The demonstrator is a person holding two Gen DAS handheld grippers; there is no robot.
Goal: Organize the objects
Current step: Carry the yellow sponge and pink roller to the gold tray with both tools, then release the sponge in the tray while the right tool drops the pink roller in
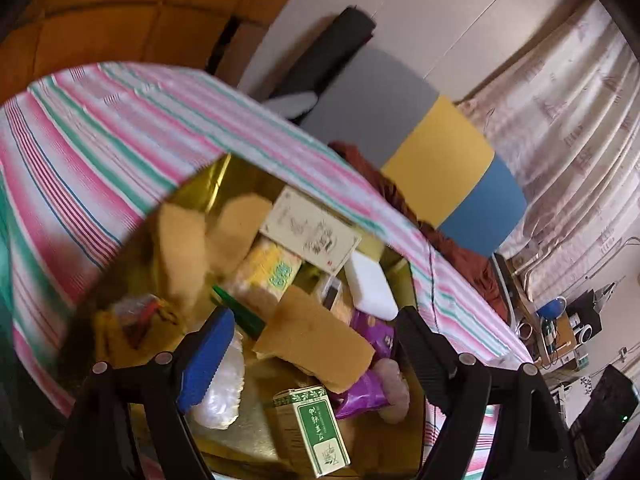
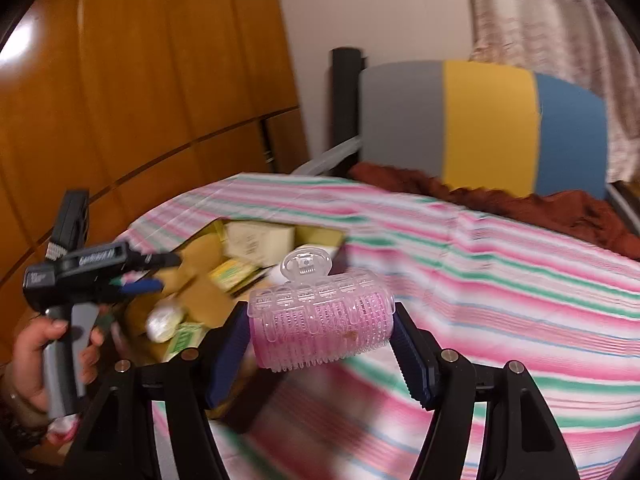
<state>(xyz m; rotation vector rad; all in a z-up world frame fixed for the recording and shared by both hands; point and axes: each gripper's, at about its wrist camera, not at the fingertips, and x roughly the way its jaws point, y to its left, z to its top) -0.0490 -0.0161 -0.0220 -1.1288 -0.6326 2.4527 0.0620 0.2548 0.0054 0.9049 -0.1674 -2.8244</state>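
The right tool (image 2: 320, 344) points downward over the striped bed (image 2: 500, 280), its pads clamped on the two ends of a pink hair roller (image 2: 320, 320). The left tool (image 1: 308, 356) stands wide apart with nothing between its pads, tilted down over the gold box (image 1: 236, 436) of sponges and small cartons; a hand (image 2: 40, 352) grips its handle.

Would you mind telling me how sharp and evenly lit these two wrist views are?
Left wrist view: the green box near the lens is sharp, the tan sponges further back smear with motion, and the frame edges bow. Right wrist view: the pink hair roller reads clearly, the striped cloth streaks, and glare marks the wooden panel.
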